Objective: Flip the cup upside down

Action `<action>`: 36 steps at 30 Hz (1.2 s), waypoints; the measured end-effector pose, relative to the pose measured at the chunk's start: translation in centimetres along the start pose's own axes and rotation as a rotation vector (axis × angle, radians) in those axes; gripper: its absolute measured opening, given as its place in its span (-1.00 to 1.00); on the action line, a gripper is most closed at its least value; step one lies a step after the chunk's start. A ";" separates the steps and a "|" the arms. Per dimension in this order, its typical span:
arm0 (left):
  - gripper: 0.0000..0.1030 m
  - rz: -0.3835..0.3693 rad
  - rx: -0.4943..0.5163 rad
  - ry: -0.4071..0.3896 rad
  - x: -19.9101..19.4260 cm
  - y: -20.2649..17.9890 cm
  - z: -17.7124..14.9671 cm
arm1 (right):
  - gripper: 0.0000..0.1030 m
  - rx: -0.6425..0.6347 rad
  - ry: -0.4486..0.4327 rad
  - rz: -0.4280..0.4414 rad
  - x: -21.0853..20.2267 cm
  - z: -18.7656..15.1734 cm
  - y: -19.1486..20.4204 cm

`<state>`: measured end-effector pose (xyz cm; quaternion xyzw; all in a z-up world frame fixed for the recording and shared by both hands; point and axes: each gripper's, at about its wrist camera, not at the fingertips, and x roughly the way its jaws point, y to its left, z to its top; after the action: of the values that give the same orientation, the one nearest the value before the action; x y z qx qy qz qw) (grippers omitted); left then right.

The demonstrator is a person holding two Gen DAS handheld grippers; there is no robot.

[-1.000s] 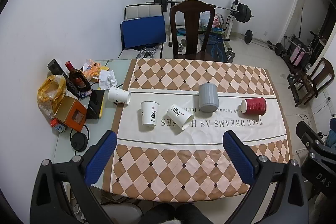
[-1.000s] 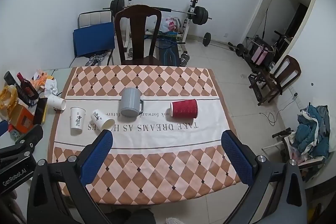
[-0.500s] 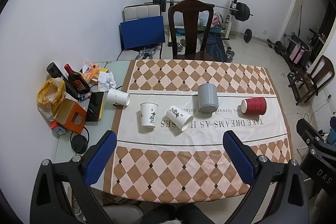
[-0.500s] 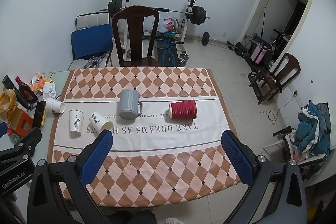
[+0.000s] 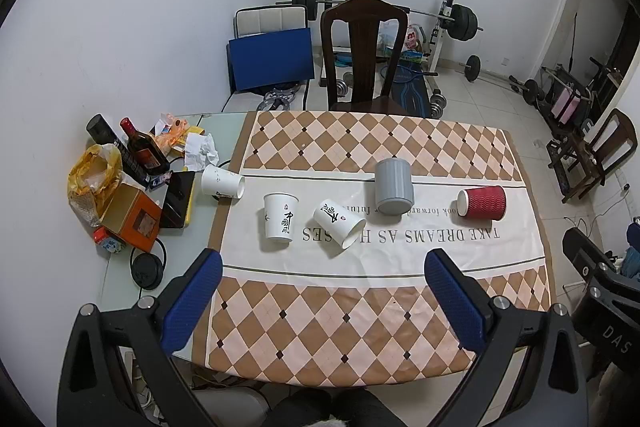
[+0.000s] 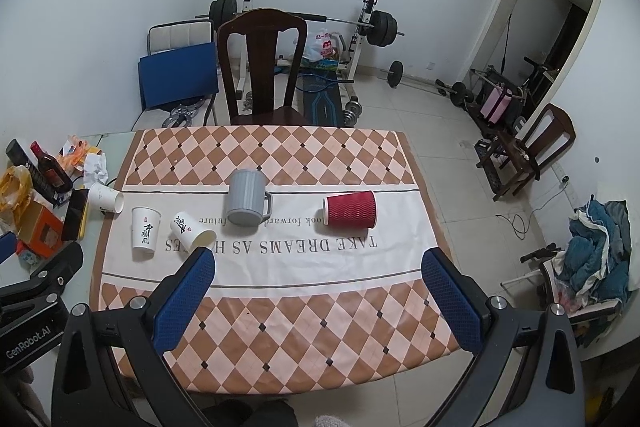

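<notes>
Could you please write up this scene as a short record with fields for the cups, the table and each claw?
red cup: on its side, mouth toward the grey mug
grey mug: tilted, handle toward the red cup
upright white cup: standing, mouth up
tipped white cup: on its side
edge white cup: on its side at the tablecloth edge
left claw: open, holding nothing, above the near edge
right claw: open, holding nothing
</notes>
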<state>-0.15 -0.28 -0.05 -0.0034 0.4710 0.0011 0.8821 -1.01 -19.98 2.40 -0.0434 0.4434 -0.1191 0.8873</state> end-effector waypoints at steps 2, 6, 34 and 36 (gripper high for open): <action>1.00 0.000 0.001 -0.001 0.0 0.0 0.0 | 1.00 -0.001 -0.001 0.001 0.0 0.1 0.1; 1.00 -0.001 0.001 0.001 0.0 0.0 0.0 | 1.00 0.001 -0.001 0.001 0.0 0.1 0.1; 1.00 -0.003 -0.001 0.003 0.0 0.1 0.1 | 1.00 0.001 0.001 0.002 0.3 -0.2 1.2; 1.00 0.000 -0.001 0.004 -0.1 -0.1 0.3 | 1.00 0.003 0.001 0.003 0.3 -0.2 1.2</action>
<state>0.05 -0.37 0.15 -0.0039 0.4726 0.0015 0.8812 -0.79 -18.92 1.85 -0.0412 0.4438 -0.1184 0.8873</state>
